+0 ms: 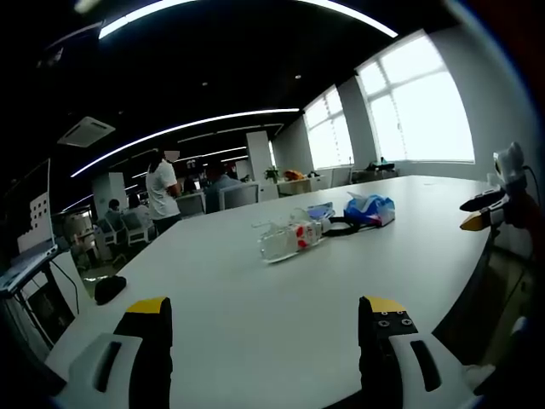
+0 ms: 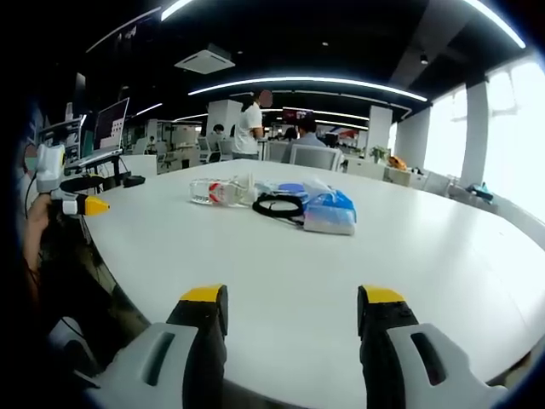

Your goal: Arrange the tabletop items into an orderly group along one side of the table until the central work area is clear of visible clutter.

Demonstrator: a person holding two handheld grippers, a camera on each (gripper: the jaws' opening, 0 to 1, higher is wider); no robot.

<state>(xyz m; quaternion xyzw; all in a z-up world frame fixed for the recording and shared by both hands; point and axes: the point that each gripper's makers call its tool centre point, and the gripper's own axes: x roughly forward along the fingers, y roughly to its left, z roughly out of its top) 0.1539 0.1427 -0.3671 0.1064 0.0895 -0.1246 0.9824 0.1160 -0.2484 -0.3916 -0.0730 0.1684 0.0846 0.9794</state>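
Currently we are holding the left gripper point(image 1: 266, 328) and right gripper point(image 2: 291, 319) empty, jaws spread, over bare table point(image 2: 409, 256); bottle point(image 2: 223, 192), cable point(image 2: 278, 205) and tissue pack point(image 2: 330, 213) are sitting clustered at 12 o'clock, likely awaiting regrouping.

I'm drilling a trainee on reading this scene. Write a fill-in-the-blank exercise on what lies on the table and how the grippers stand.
1. The clear plastic bottle lies on its ____.
2. The tissue pack beside the black cable coil is ____ in colour.
3. The left gripper and the right gripper both have jaws that stand ____.
4. The white table bears the items in one ____.

Missing words: side; blue; open; cluster
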